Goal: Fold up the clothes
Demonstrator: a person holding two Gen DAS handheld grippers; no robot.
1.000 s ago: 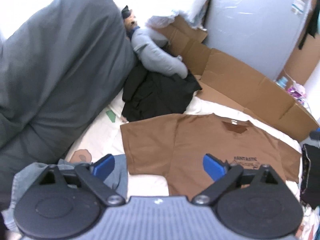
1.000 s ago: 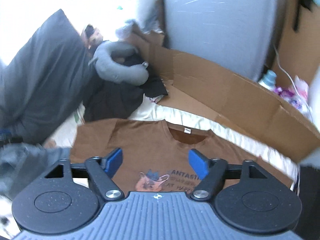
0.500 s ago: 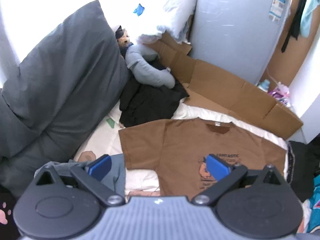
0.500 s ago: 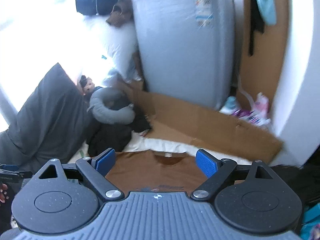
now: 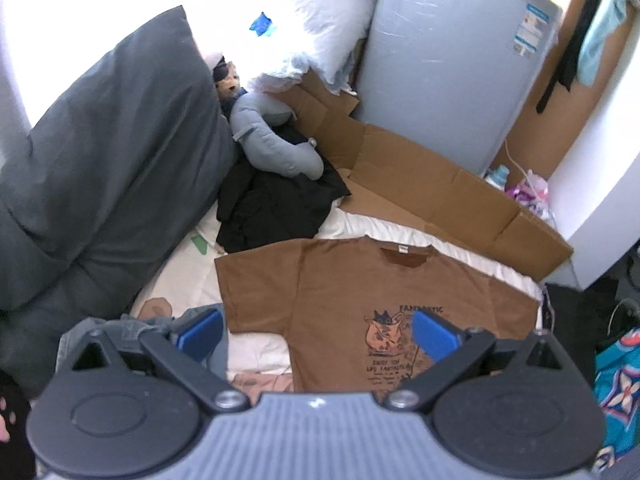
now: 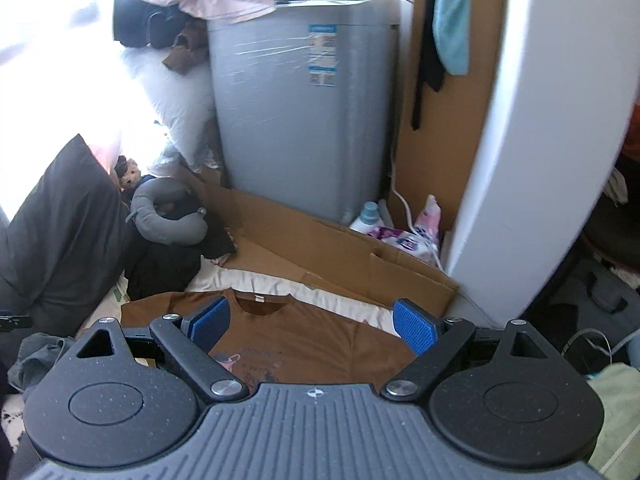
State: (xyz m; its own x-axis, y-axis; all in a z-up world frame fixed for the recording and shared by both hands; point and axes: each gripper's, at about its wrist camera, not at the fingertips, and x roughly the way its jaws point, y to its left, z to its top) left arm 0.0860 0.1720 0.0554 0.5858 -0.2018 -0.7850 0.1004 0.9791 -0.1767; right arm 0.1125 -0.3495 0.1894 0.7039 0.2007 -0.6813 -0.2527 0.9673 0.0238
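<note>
**A:** quick count, what's on the bed?

**B:** one brown t-shirt (image 5: pixel 340 280), one black garment (image 5: pixel 276 208), one grey neck pillow (image 5: pixel 272 148), one big grey pillow (image 5: pixel 108 152), one crumpled grey cloth (image 5: pixel 120 326).

**A:** grippers?

**B:** two, left gripper (image 5: pixel 316 334) and right gripper (image 6: pixel 310 324).

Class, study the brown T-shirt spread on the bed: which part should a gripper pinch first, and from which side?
Pinch the brown T-shirt at its left sleeve hem, coming from the left. It lies flat, print up, and that sleeve's edge sits clear on the pale bedding, probably easy to slip under.
</note>
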